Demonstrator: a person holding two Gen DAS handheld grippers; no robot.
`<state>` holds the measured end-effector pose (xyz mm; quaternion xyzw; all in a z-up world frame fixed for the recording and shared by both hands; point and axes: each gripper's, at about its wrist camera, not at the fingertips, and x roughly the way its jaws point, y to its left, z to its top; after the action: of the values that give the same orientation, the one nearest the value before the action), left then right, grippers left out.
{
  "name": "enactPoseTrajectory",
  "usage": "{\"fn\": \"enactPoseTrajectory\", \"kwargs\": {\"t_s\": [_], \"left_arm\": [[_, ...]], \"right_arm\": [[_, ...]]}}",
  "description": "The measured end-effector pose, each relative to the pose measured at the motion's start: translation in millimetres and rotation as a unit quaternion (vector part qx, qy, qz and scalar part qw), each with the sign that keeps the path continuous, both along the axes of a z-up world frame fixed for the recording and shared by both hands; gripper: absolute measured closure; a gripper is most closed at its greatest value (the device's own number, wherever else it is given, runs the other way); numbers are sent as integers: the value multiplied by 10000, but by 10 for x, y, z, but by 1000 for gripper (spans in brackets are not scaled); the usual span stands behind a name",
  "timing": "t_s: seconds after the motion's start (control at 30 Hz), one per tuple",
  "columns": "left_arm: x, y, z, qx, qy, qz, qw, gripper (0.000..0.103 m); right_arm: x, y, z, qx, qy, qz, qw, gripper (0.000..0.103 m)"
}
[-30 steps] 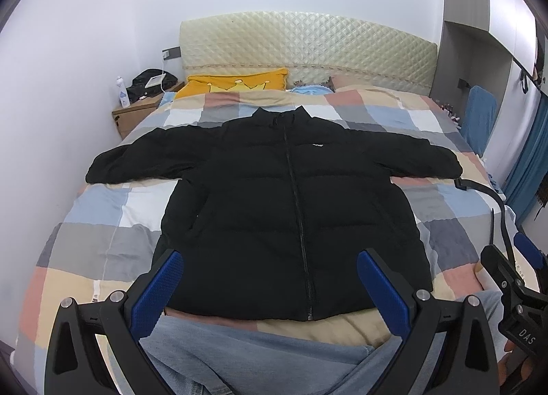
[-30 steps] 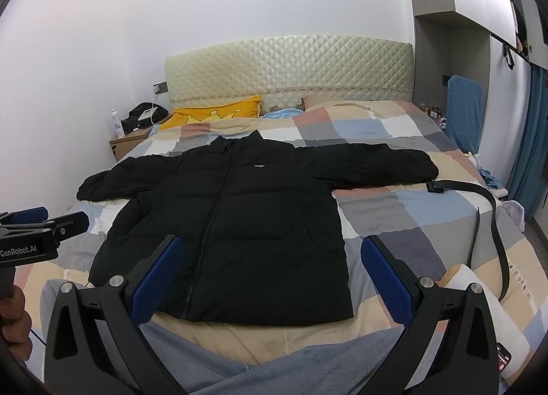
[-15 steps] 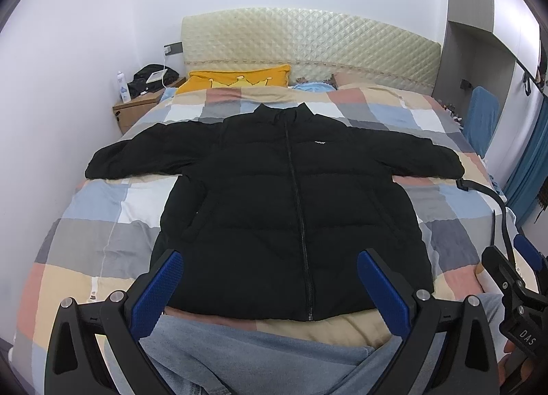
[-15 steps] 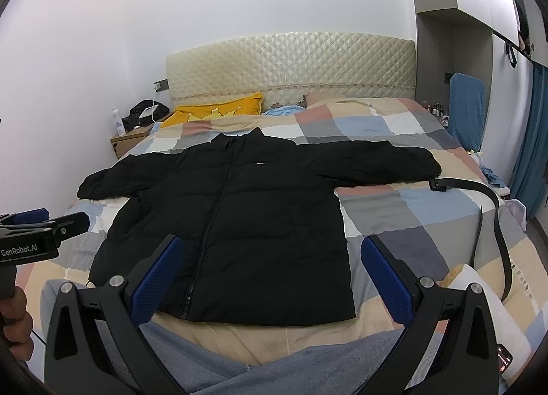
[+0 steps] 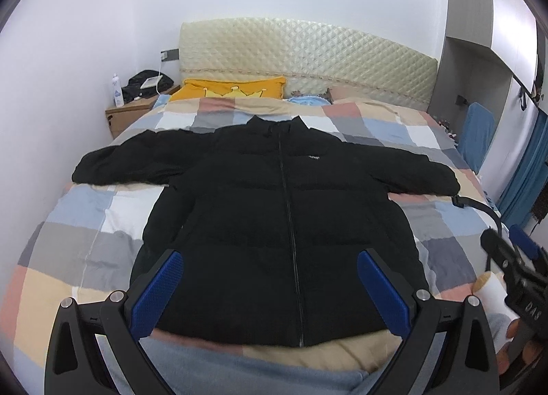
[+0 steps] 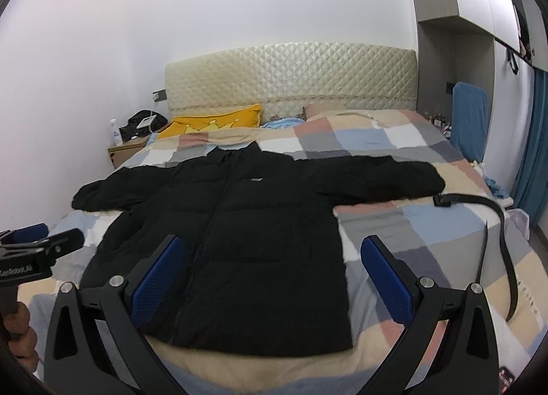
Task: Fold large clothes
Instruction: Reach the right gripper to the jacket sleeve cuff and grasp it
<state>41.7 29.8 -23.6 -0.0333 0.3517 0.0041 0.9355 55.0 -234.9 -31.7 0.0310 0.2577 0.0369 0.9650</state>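
A black puffer jacket point(image 5: 274, 223) lies flat and face up on the checked bedspread point(image 5: 85, 230), zipped, both sleeves spread out sideways, collar toward the headboard. It also shows in the right wrist view point(image 6: 246, 251). My left gripper point(image 5: 270, 288) is open and empty, held above the jacket's hem. My right gripper point(image 6: 270, 278) is open and empty, above the hem's right part. The left gripper's body point(image 6: 30, 258) shows at the left edge of the right wrist view, and the right gripper's body point(image 5: 513, 275) at the right edge of the left wrist view.
A black belt point(image 6: 493, 244) lies on the bed beside the right sleeve. A yellow pillow point(image 5: 233, 88) sits by the quilted headboard point(image 5: 308, 62). A nightstand point(image 5: 133, 110) with a bottle and a bag stands at the left wall. Blue curtains point(image 6: 534, 155) hang at right.
Both grippers have moved a little forward and lower toward the jacket's hem. The jacket has not moved and both grippers stay open.
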Motion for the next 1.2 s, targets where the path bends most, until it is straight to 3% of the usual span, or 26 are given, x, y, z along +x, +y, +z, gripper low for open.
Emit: {"fn": "enactPoseTrajectory", "kwargs": {"t_s": [0.3,0.43,0.6,0.8,0.9,1.03,1.2], "left_arm": [[373,-64,-94,-89,-796,-245,9965,0],[609,-37,-231,-47,-671,-197,9975,0],[802,29,-252,-157,-640,-228,9976,0],[985,-27,-261,214,-759,-484,9957,0],[1077,-110,-321,607,-800,-667,9927,0],[1188,-69,-391,647,-727,-636,9932,0],[1323,202,-444,99,-672,-251,9974,0]], "right_arm": [[401,-376,-143,241,-232,-254,9991,0],[571,-477,-186,-93,-215,-382,9990,0],[888,-646,-147,-126,-292,-380,9988,0],[1368,-844,-45,-100,-423,-517,9977,0],[1581,-951,-90,-79,-407,-606,9973,0],[1965,-1229,-280,533,-144,-667,9962,0],[2374,-1579,-574,998,233,-892,9907,0]]}}
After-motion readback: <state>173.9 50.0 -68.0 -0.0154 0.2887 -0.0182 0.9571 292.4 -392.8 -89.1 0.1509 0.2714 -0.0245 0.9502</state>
